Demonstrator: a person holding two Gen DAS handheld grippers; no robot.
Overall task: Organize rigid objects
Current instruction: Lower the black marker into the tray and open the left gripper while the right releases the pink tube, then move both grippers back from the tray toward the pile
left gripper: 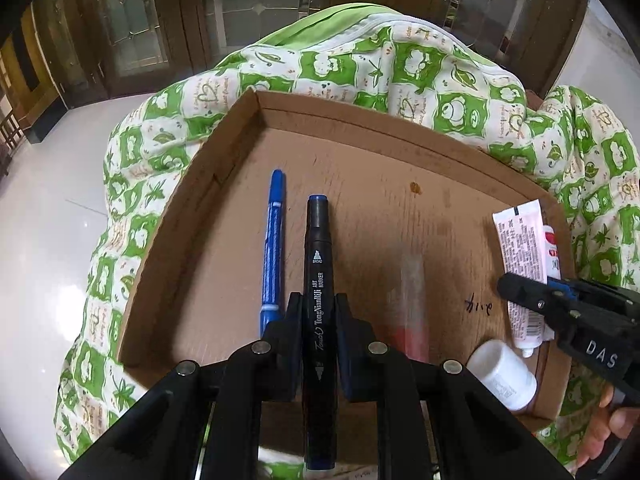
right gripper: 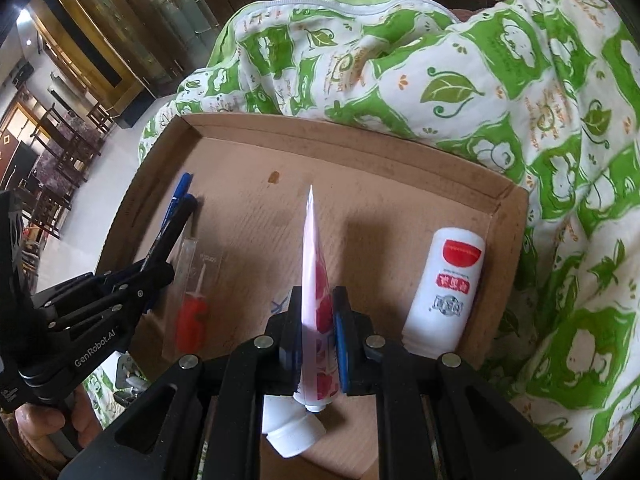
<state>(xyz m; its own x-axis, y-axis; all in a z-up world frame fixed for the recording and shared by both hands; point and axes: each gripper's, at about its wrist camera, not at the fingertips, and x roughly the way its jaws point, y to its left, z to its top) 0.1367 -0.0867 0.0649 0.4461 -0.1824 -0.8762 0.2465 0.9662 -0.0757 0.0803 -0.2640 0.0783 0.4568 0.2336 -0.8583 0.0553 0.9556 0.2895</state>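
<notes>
A shallow cardboard tray (left gripper: 360, 120) lies on a green-and-white quilt. My left gripper (left gripper: 319, 304) is shut on a black art marker (left gripper: 318, 264), held lengthwise over the tray beside a blue pen (left gripper: 273, 240) lying on the tray floor. My right gripper (right gripper: 317, 300) is shut on a white and red squeeze tube (right gripper: 314, 264), held edge-up over the tray; it also shows in the left wrist view (left gripper: 520, 256). A white bottle (right gripper: 444, 288) lies at the tray's right wall. A clear packet with a red-handled tool (right gripper: 194, 300) lies between the grippers.
The quilt (right gripper: 520, 100) bulges over the tray's far and right sides. A white bottle cap end (right gripper: 296, 436) lies under my right gripper. White tile floor (left gripper: 48, 220) and wooden cabinets are to the left and behind.
</notes>
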